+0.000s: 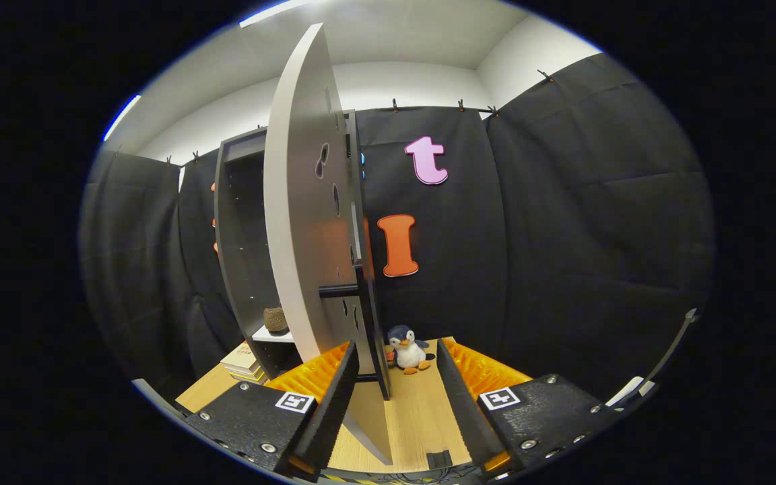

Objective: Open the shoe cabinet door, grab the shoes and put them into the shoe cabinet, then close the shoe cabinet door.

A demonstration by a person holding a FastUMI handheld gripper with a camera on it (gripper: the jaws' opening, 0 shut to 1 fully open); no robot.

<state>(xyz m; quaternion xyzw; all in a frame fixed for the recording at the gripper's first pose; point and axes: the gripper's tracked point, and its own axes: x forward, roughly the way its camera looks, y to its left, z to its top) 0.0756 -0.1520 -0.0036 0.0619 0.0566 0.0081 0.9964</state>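
Observation:
The shoe cabinet (232, 222) stands dark and tall beyond my left finger, with its door (300, 222) swung wide open toward me. I see the pale grey door almost edge on, and its lower edge comes down between my fingers, close to the left finger (334, 397). A black handle (339, 291) sticks out of the door. Inside the cabinet, a brown shoe (275, 318) rests on a white shelf (273, 335). My gripper (396, 349) is open and holds nothing.
A penguin plush toy (407, 350) sits on the wooden floor (422, 411) just ahead of my fingertips, against the black cloth wall. A stack of books (243, 362) lies on the floor at the cabinet's foot, left of my left finger.

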